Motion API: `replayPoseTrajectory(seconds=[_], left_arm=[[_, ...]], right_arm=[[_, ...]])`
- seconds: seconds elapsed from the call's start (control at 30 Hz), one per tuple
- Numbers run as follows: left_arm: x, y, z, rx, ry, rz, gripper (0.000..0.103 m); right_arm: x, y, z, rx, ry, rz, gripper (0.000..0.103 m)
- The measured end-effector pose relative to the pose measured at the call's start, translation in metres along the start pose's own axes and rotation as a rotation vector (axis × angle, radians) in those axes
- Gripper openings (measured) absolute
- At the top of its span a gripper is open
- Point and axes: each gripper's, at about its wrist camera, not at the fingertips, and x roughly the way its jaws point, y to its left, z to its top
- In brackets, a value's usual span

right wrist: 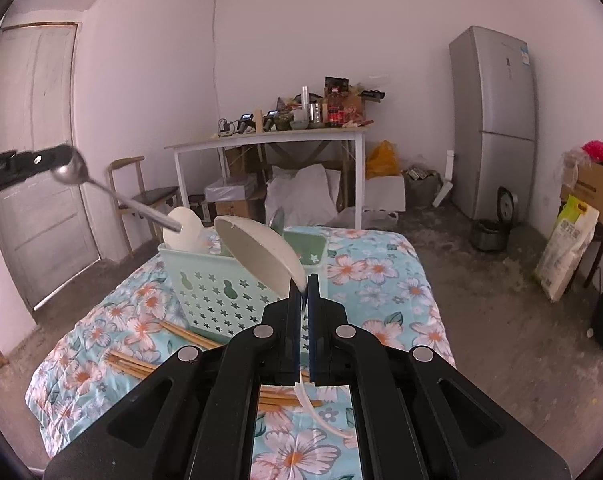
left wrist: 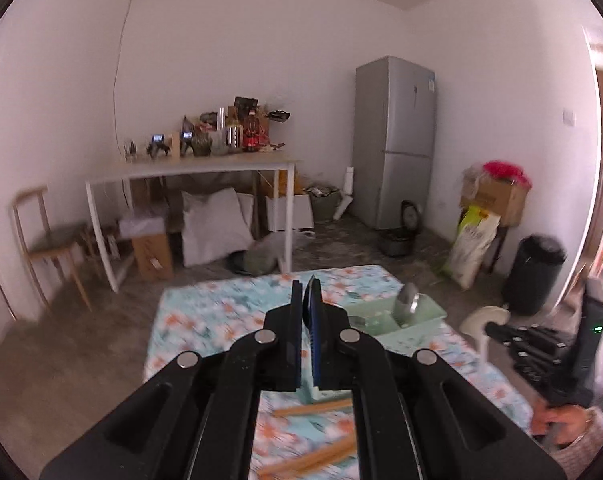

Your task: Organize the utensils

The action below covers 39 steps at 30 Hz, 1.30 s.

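My left gripper (left wrist: 307, 292) is shut on the bowl of a metal spoon (right wrist: 113, 194). In the right wrist view the spoon's handle slants down toward a pale green star-cut basket (right wrist: 221, 292). My right gripper (right wrist: 304, 284) is shut on a white ladle (right wrist: 261, 256). The ladle's bowl tilts up over the basket's near rim and its handle trails back under the fingers. A white spoon (right wrist: 183, 232) and a metal utensil (left wrist: 407, 302) stand in the basket (left wrist: 381, 320). Wooden chopsticks (right wrist: 141, 364) lie on the floral cloth (right wrist: 381, 280) in front of the basket.
Behind the cloth-covered table stands a white table (right wrist: 269, 138) loaded with bottles and clutter, with boxes and bags under it. A wooden chair (right wrist: 141, 192) is at the left, a grey fridge (right wrist: 493, 120) and a rice cooker (right wrist: 493, 228) at the right. A person's hand (left wrist: 565, 424) holds the right gripper.
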Motion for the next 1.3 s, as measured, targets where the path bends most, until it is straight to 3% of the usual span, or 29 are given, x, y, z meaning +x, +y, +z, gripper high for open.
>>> replayPoseTrajectory(seconds=[0.27, 0.4, 0.6, 0.7, 0.73, 0.77, 0.9, 1.07, 1.3], left_arm=[[0.056, -0.026, 0.002, 0.154, 0.118, 0.095, 0.003], [0.078, -0.033, -0.002, 0.169, 0.157, 0.089, 0.003], [0.114, -0.024, 0.001, 0.033, 0.205, -0.024, 0.006], [0.12, -0.017, 0.003, -0.043, 0.173, -0.073, 0.017], [0.119, -0.012, 0.003, -0.075, 0.162, -0.083, 0.026], [0.117, -0.007, 0.003, -0.109, 0.146, -0.088, 0.033], [0.105, 0.007, 0.003, -0.175, 0.09, -0.078, 0.042], [0.079, 0.02, -0.012, -0.212, 0.056, -0.055, 0.056], [0.058, 0.029, -0.073, -0.292, 0.145, -0.069, 0.066]], right_arm=[[-0.003, -0.013, -0.003, 0.024, -0.01, 0.009, 0.001], [-0.003, -0.017, -0.006, 0.031, -0.007, 0.011, 0.001], [-0.002, -0.026, -0.005, 0.072, -0.009, 0.03, 0.001], [-0.002, -0.03, -0.003, 0.087, -0.01, 0.039, 0.001], [-0.002, -0.031, -0.002, 0.092, -0.01, 0.042, 0.001], [-0.002, -0.032, -0.001, 0.101, -0.011, 0.049, 0.001], [-0.003, -0.038, 0.009, 0.14, -0.029, 0.087, 0.001], [-0.013, -0.042, 0.041, 0.19, -0.119, 0.168, 0.001], [-0.023, -0.045, 0.092, 0.282, -0.267, 0.371, 0.001]])
